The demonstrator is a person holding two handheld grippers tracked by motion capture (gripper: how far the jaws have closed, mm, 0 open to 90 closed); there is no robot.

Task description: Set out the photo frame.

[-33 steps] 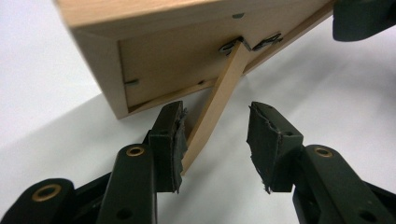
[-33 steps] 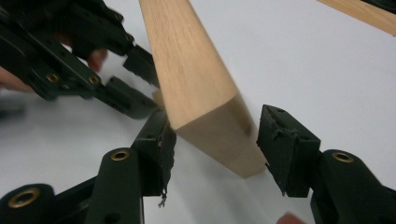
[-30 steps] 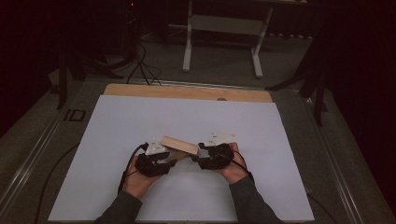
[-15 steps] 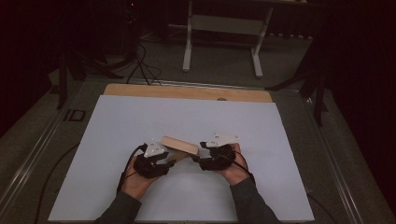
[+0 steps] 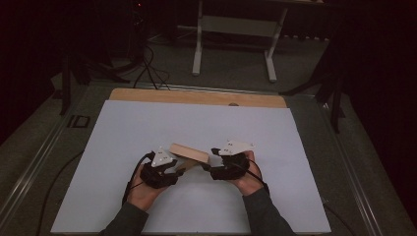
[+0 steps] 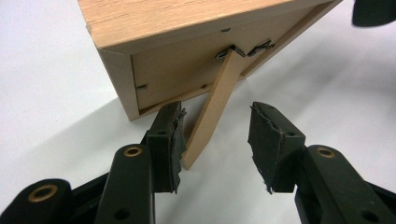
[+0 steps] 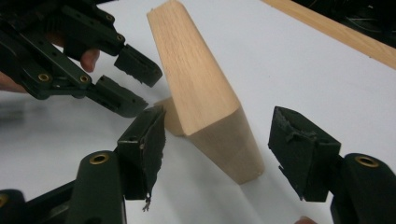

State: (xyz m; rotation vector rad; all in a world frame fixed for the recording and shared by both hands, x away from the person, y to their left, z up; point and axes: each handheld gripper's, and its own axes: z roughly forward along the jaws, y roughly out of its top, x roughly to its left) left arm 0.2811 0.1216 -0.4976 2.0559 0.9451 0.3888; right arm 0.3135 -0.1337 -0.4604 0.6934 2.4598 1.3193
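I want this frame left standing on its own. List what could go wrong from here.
1. The frame leans on one thin stand; the left gripper has it between open jaws, so a nudge could fold it.
2. The right gripper has just been opening around the frame's end; a pad could catch it while pulling away.
3. The stand's foot could slide on the smooth white sheet.

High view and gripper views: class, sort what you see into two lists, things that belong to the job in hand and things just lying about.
In the job:
wooden picture frame
its fold-out stand
left gripper, open astride the stand
right gripper, open, jaws just widened, frame's end between them

Lying about:
white sheet
wooden board edge
metal table legs
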